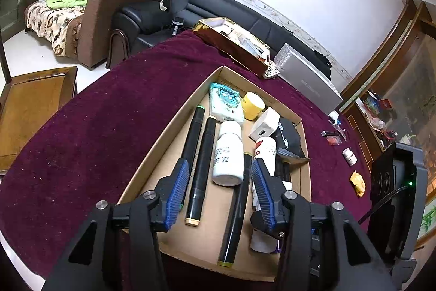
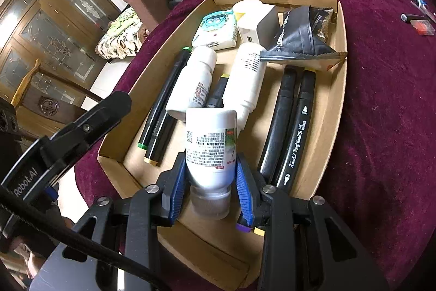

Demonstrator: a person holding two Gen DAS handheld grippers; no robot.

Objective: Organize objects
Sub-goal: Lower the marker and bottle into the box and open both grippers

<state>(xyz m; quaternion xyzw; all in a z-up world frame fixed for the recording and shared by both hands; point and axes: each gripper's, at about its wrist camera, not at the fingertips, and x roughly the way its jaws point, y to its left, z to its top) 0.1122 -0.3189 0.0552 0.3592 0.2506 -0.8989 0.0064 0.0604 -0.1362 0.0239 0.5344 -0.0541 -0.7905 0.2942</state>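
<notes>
A shallow cardboard box (image 1: 163, 132) sits on the maroon cloth. It holds black markers (image 1: 200, 171), white bottles (image 1: 228, 152), a tissue pack (image 1: 225, 102), a yellow jar (image 1: 253, 105), a white charger cube (image 1: 265, 124) and a black pouch (image 2: 297, 34). My left gripper (image 1: 220, 164) hovers open above the box, with a marker and a lying white bottle below its gap and nothing touching the pads. My right gripper (image 2: 211, 157) is shut on a white labelled bottle (image 2: 209, 146), held tilted over the near end of the box (image 2: 338, 72).
A gold tray (image 1: 231, 42) and a grey carton (image 1: 308, 78) stand at the table's far side. A small white bottle (image 1: 349, 156), a yellow packet (image 1: 357, 183) and a lighter (image 1: 331, 137) lie on the cloth to the right. A wooden side table (image 1: 32, 105) stands left.
</notes>
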